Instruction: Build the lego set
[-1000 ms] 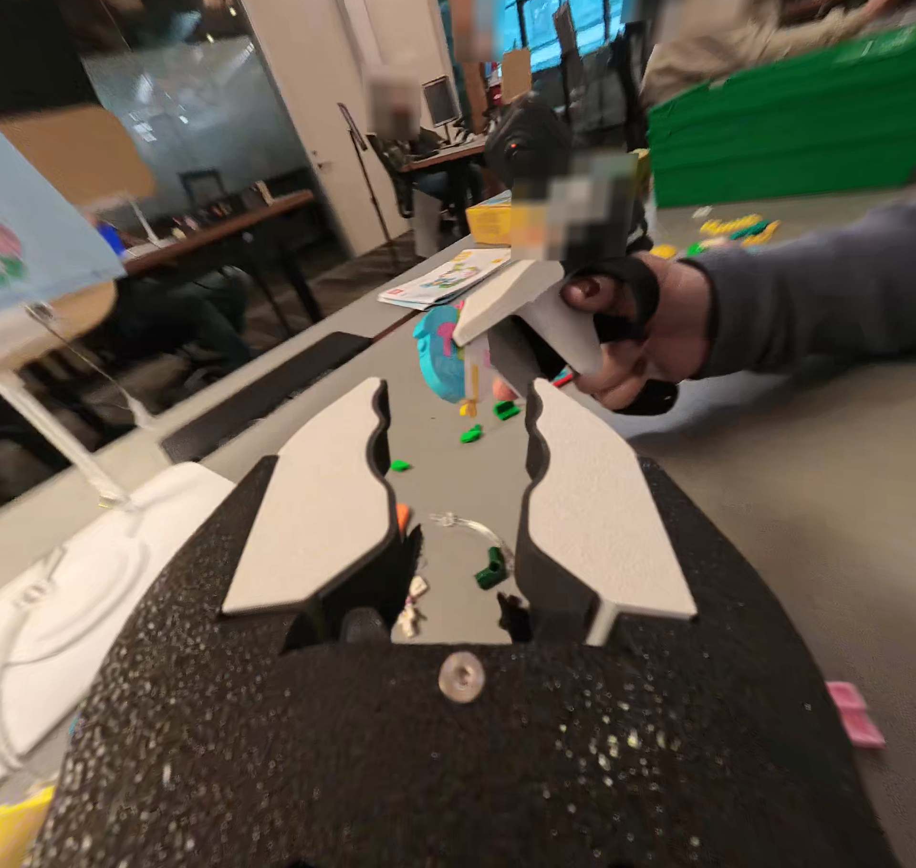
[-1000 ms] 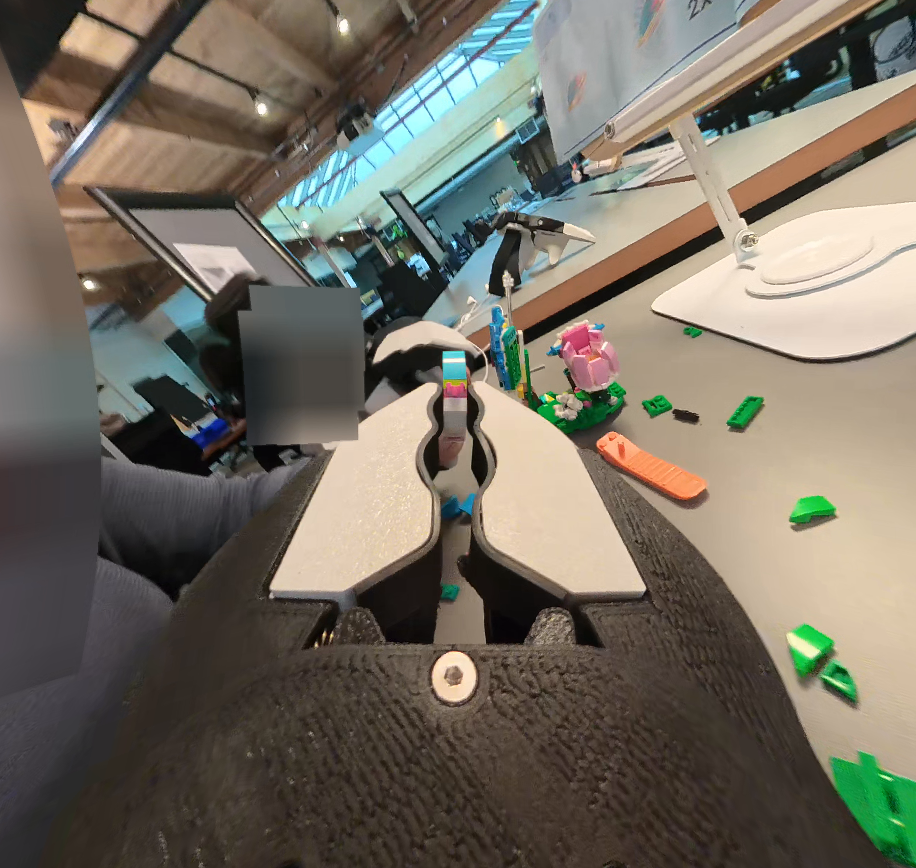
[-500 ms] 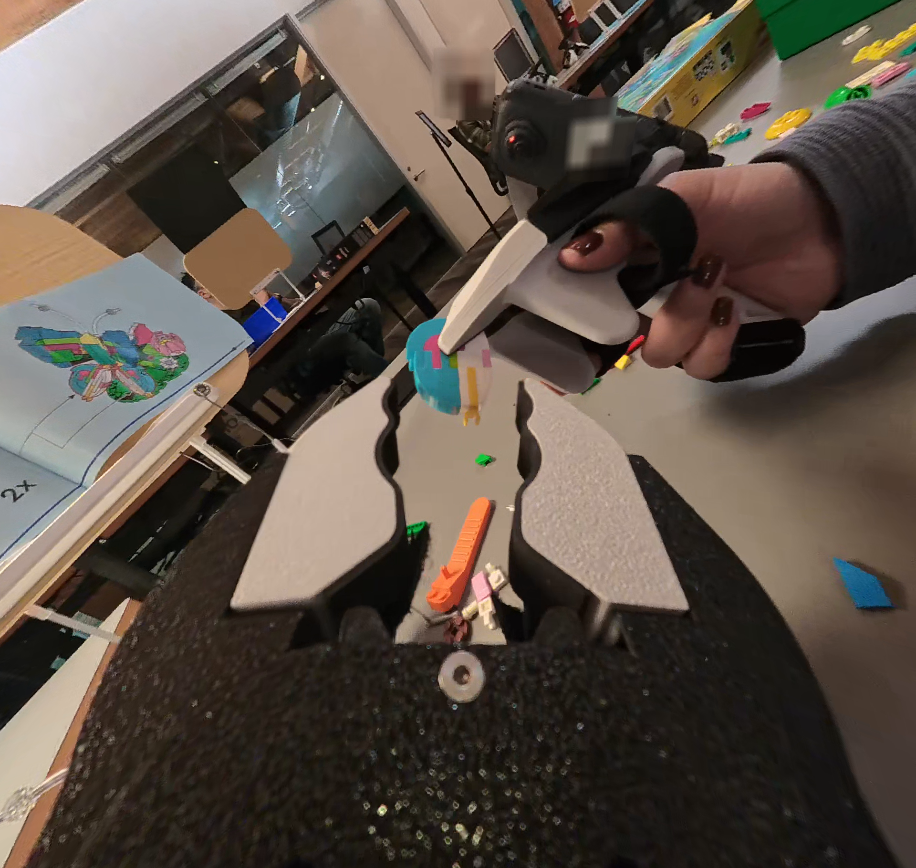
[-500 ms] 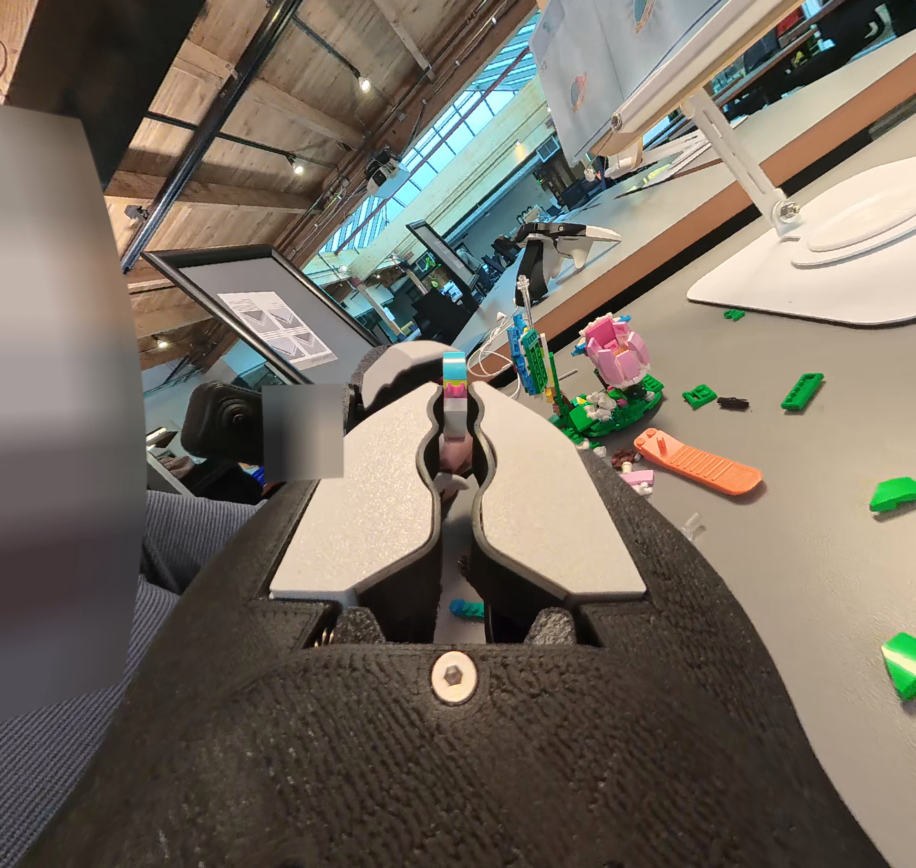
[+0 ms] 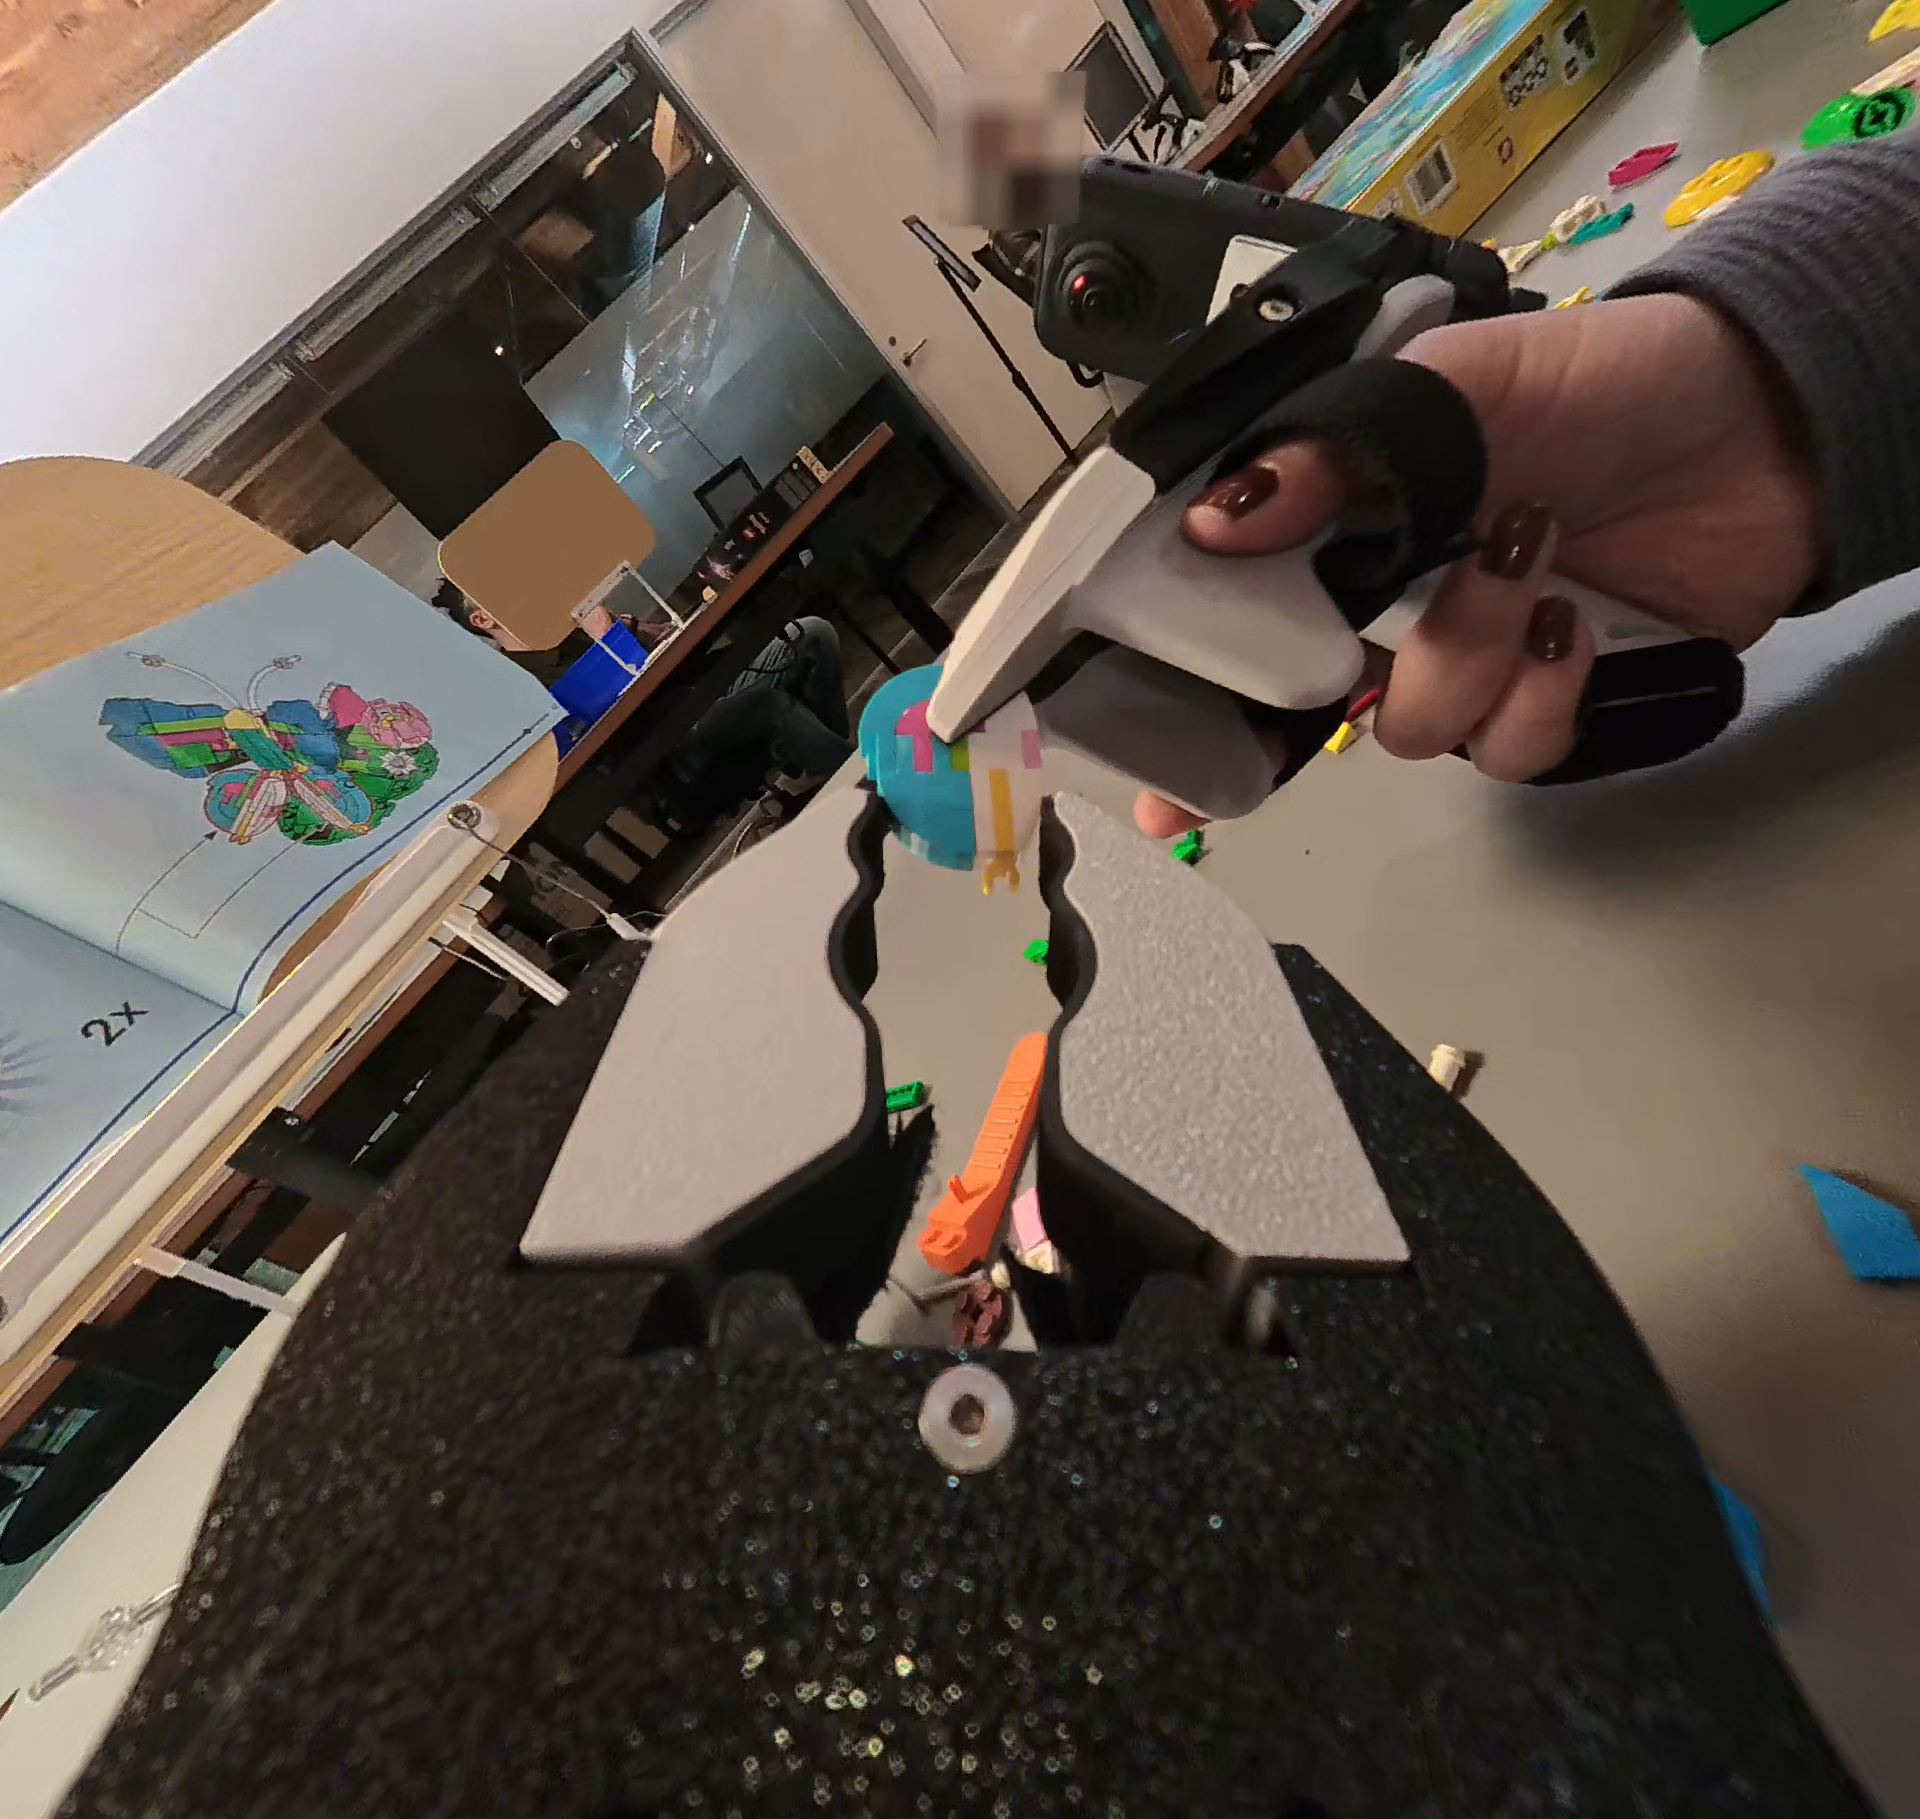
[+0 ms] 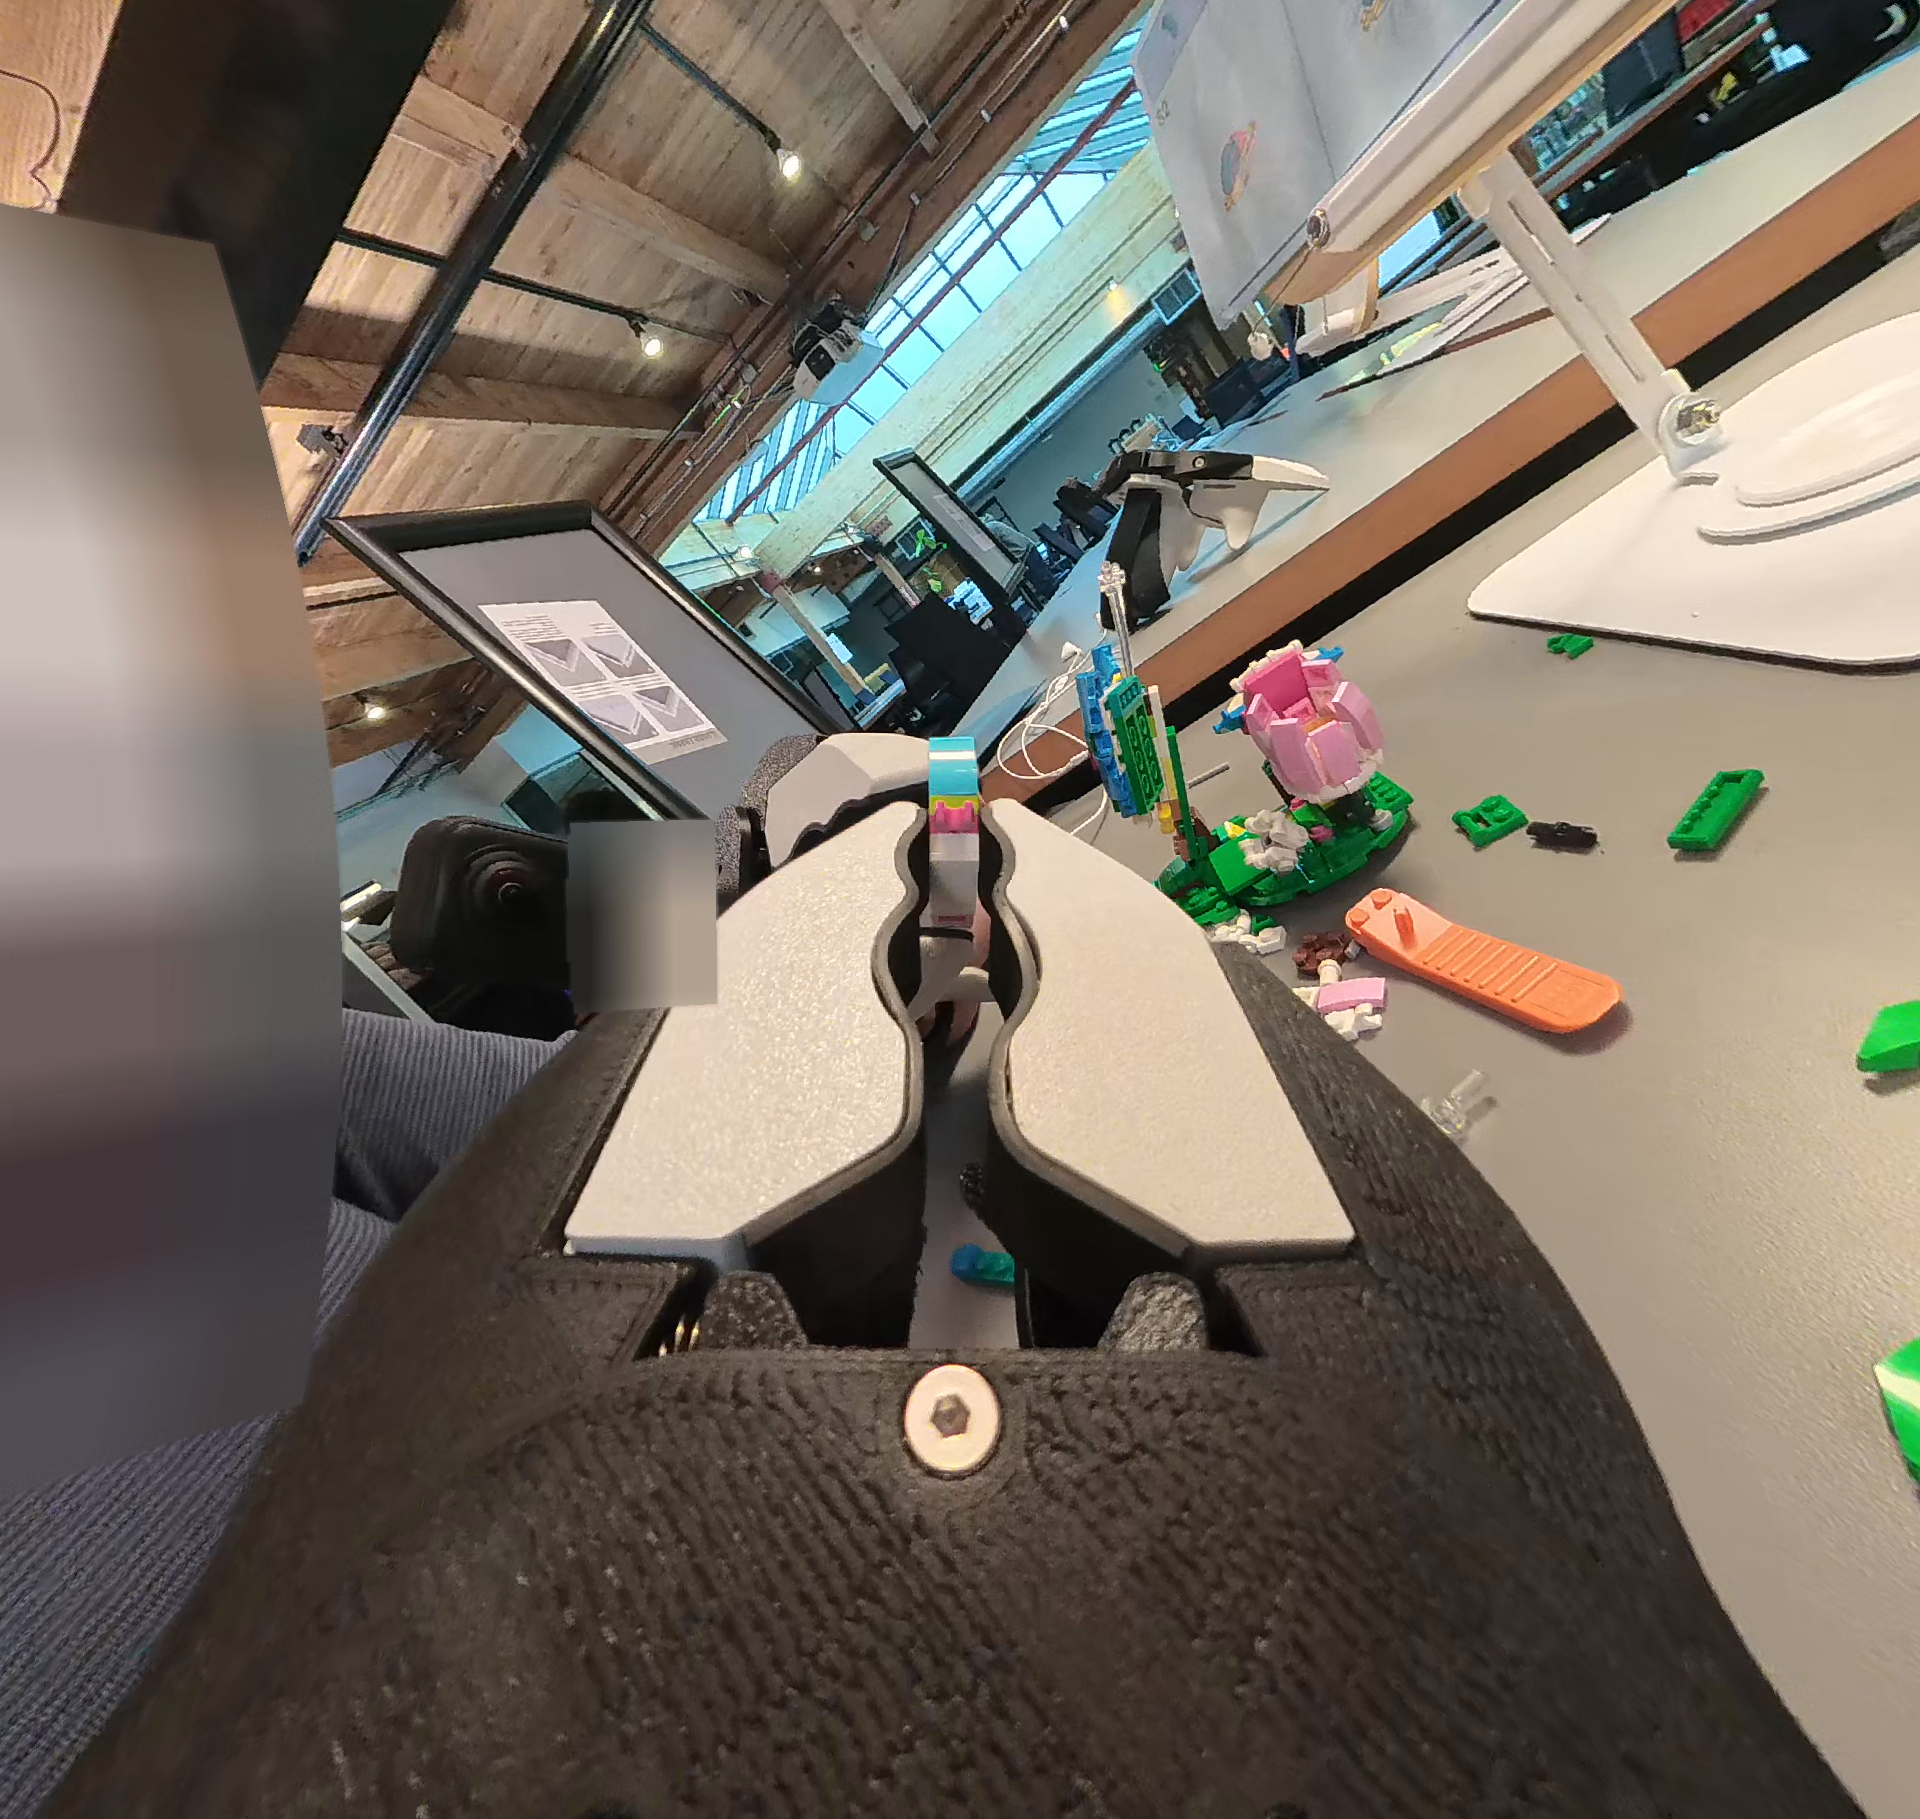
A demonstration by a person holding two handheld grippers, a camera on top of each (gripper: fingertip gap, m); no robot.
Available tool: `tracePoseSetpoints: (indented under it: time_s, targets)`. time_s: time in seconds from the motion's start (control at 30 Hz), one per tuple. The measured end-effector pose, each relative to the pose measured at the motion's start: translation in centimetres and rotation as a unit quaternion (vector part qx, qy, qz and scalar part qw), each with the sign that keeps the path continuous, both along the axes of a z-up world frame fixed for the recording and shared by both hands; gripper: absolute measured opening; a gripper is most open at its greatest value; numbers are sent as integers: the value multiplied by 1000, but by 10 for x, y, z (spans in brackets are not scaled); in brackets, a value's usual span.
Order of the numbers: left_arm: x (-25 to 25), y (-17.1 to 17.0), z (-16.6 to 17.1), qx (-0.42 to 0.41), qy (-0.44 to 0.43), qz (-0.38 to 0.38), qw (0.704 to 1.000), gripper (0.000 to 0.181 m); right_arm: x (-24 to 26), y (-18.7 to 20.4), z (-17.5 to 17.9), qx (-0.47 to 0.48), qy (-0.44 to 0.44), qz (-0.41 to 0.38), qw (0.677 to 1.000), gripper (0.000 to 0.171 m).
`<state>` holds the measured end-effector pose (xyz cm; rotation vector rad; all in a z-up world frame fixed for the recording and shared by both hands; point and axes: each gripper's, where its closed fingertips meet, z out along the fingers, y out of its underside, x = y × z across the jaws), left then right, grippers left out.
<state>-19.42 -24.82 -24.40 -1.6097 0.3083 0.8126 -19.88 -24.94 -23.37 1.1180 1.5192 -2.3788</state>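
My right gripper [image 6: 954, 813] has its fingers [image 6: 790, 1021] clenched on the teal wing panel [image 5: 951, 782], a flat lego sub-assembly with pink, white and yellow plates, held edge-on and up in the air. My left gripper [image 5: 961, 839] has its fingers released, tips just either side of the panel's lower edge, touching nothing that I can see.

My worry is the handover. The panel is thin and layered; if the left fingers close on its rim while the right ones keep squeezing, I judge the plates could pop apart or the small yellow clip [image 5: 1000, 876] hanging below could snap off. A skewed bite might also twist it out and drop it onto the surface [image 5: 1558, 990], among the loose green pieces and the orange brick separator [image 6: 1486, 964].

The right hand [image 5: 1621, 522] comes in from the right, gripper angled down and leftward. The left gripper points up from below, tilted. The butterfly and pink flower base [image 6: 1288, 813] stands well apart on the surface.
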Motion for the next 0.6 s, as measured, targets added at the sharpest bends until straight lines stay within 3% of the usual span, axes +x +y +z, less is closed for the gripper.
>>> tracePoseSetpoints:
  time_s: [0.47,0.6]
  targets:
    - [-2,3,-5,-20,-8,2,1000,27,0,3,-6,-18,8,5,1000,7]
    - [-10,-2,-1,-5,-9,18,1000,27,-4,11,-4,-15,31,-32,999,22]
